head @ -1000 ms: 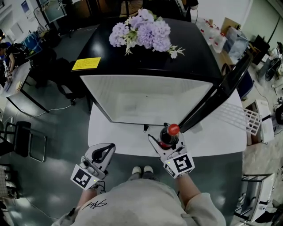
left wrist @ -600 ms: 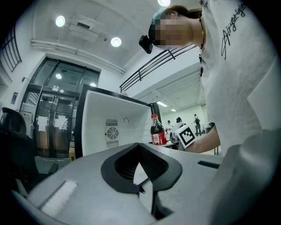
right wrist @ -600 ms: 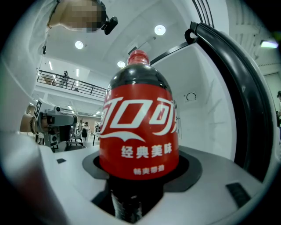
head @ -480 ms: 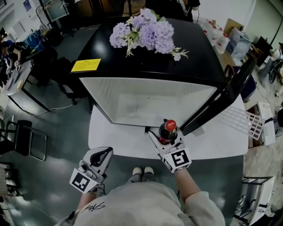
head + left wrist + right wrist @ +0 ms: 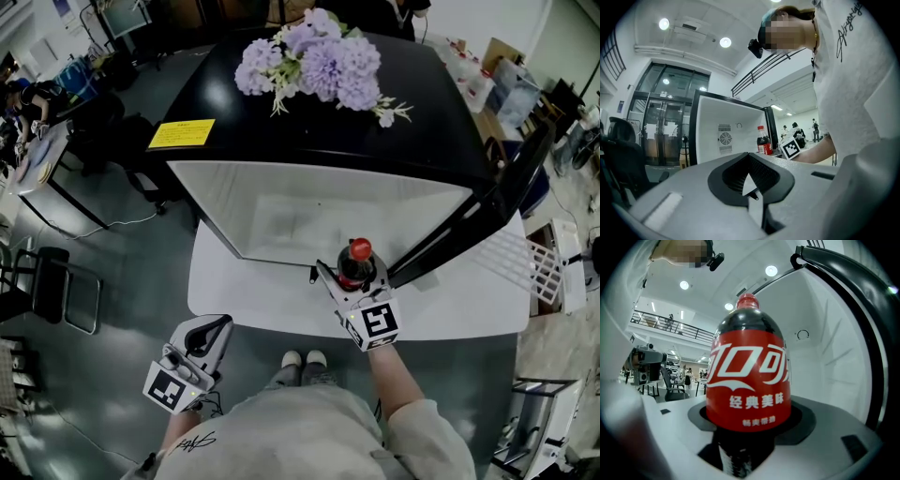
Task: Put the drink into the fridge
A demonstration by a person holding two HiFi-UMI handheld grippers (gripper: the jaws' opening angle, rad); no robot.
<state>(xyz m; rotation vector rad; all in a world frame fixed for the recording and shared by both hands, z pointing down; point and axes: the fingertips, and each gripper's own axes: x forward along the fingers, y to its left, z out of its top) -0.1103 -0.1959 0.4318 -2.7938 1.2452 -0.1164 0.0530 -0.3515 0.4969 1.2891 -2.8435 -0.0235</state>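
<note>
One cola bottle [image 5: 356,255] clamped in right gripper [image 5: 345,279] — before open fridge [image 5: 309,202]

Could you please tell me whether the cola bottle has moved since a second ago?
Yes: the cola bottle in the right gripper has moved forward, closer to the fridge opening.

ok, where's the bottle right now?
Head view, centre-right: the bottle stands upright in the right gripper, at the open front of the fridge, just left of its swung-out door.
</note>
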